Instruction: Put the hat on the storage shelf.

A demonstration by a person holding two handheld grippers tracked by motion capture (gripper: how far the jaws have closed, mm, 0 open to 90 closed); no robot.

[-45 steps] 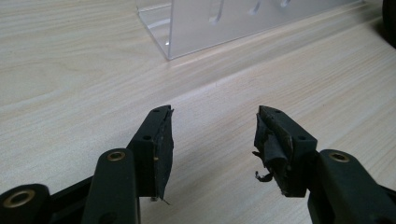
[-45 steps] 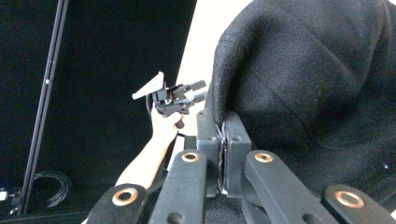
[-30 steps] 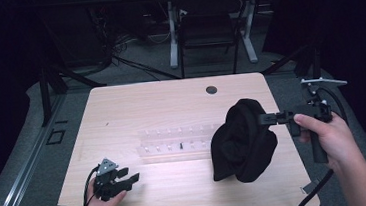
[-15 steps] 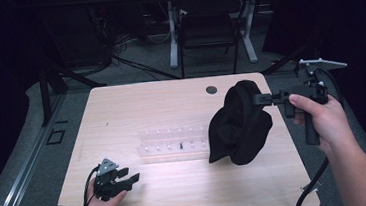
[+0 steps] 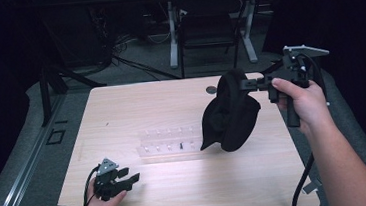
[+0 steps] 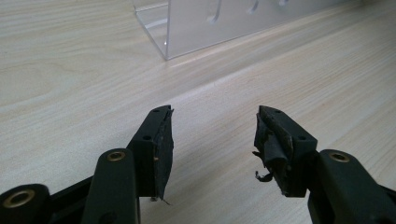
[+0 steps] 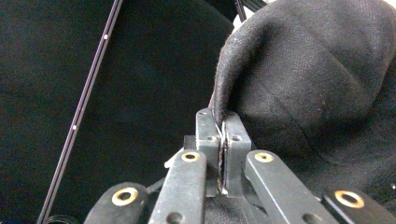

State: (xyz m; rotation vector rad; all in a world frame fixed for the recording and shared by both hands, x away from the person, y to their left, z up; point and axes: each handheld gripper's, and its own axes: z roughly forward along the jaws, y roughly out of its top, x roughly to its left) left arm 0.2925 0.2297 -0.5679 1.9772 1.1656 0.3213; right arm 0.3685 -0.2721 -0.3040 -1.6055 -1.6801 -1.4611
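The far end of the clear rack (image 6: 219, 23) is cut off by the left gripper view's top edge. The small dark item (image 5: 180, 145) in it cannot be identified, being too small.

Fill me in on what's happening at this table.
A person holds a gripper in each hand at a light wooden table. The right gripper is shut on the edge of a black fabric hat and holds it in the air above the table's right side. The left gripper rests near the front left of the table with its jaws open and empty. A clear plastic rack sits on the table between them.
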